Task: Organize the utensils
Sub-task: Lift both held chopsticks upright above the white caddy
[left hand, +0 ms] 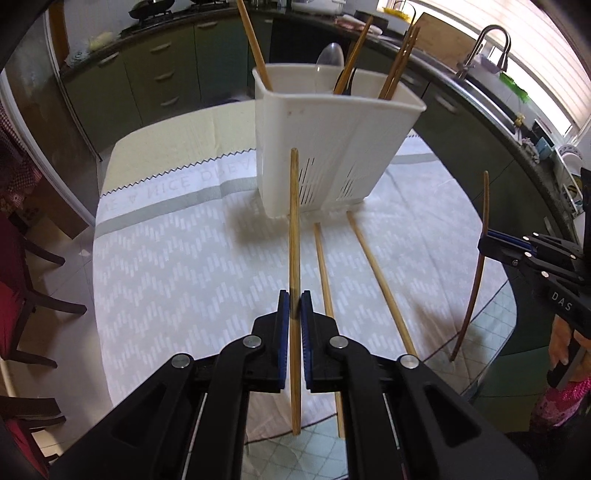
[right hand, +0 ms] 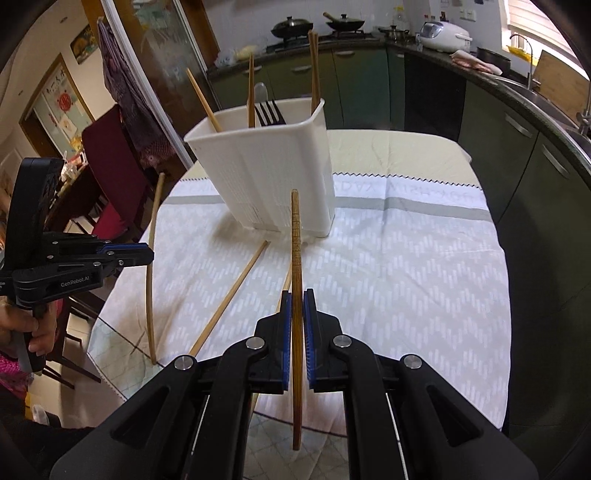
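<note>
A white slotted utensil holder (left hand: 325,147) stands on the tablecloth and holds several chopsticks, a spoon and a black fork; it also shows in the right wrist view (right hand: 273,170). My left gripper (left hand: 294,299) is shut on a light bamboo chopstick (left hand: 294,221), held upright above the cloth in front of the holder. My right gripper (right hand: 297,299) is shut on a darker wooden chopstick (right hand: 295,240), also upright. Two loose chopsticks (left hand: 376,269) lie on the cloth before the holder. The right gripper shows at the left wrist view's right edge (left hand: 491,243), the left gripper at the right wrist view's left edge (right hand: 144,254).
A round table with a white patterned tablecloth (left hand: 177,251) carries everything. Red chairs (right hand: 110,155) stand to the left. Green kitchen cabinets (left hand: 155,74), a sink with tap (left hand: 487,48) and a stove with pans (right hand: 317,26) lie behind.
</note>
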The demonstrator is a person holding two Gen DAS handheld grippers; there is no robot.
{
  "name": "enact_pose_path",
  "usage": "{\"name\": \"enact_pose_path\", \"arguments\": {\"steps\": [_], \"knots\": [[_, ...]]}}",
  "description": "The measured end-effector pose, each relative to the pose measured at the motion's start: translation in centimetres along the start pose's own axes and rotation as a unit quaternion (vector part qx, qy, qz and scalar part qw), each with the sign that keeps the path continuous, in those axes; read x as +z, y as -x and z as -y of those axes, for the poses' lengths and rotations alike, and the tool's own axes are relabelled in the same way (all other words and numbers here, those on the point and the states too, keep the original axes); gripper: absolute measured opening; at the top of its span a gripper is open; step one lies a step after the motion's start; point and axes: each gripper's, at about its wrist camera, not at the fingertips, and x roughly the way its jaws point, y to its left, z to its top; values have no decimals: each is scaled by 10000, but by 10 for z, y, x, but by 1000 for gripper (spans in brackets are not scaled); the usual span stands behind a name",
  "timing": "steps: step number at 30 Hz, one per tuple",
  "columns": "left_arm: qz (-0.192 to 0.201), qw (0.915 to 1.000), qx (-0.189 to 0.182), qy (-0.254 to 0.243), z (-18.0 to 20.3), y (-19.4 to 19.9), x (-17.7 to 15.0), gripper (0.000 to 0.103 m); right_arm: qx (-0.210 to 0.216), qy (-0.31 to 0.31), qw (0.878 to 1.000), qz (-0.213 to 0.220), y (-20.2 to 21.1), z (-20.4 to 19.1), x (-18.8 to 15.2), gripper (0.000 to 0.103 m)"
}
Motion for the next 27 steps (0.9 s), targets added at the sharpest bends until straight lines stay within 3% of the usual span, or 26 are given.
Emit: {"name": "enact_pose_path", "arguments": {"steps": [15, 27], "knots": [[297, 9995, -3, -64, 8, 25, -12, 6, 75, -1, 9994, 340, 31, 1, -10, 7], [507, 9985, -67, -180, 17, 43, -4, 6, 132, 65, 9977, 658, 53, -2, 1, 7]]}}
